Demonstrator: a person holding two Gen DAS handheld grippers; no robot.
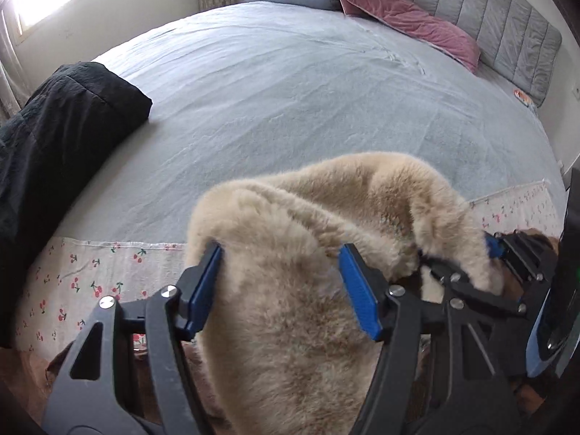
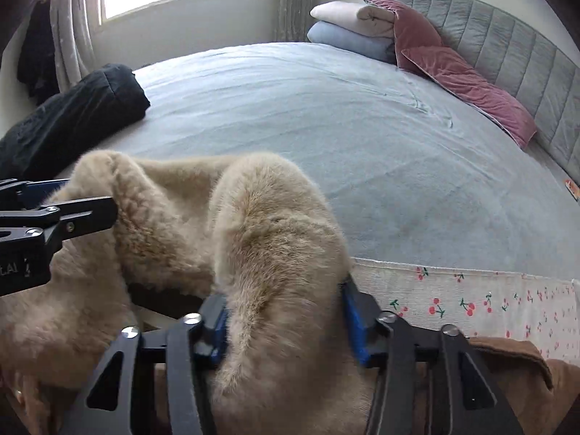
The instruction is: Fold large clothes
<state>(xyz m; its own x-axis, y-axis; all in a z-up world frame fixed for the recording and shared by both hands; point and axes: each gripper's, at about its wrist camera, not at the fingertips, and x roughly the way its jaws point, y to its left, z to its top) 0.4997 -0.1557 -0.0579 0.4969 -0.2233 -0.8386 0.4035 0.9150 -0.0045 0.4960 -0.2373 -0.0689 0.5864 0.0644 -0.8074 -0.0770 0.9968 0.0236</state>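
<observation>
Tan fleece [image 1: 290,290] bunched between both claws at the near edge of the bed [image 1: 290,108]. Left claw [image 1: 281,282] clamps one fold, right claw [image 2: 284,320] pinches another just beside it. Black bundle [image 1: 61,127] lies well off to the left.

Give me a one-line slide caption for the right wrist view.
Right gripper clamps a bunched fold of the tan fleece garment at the edge of the grey bed.
</observation>
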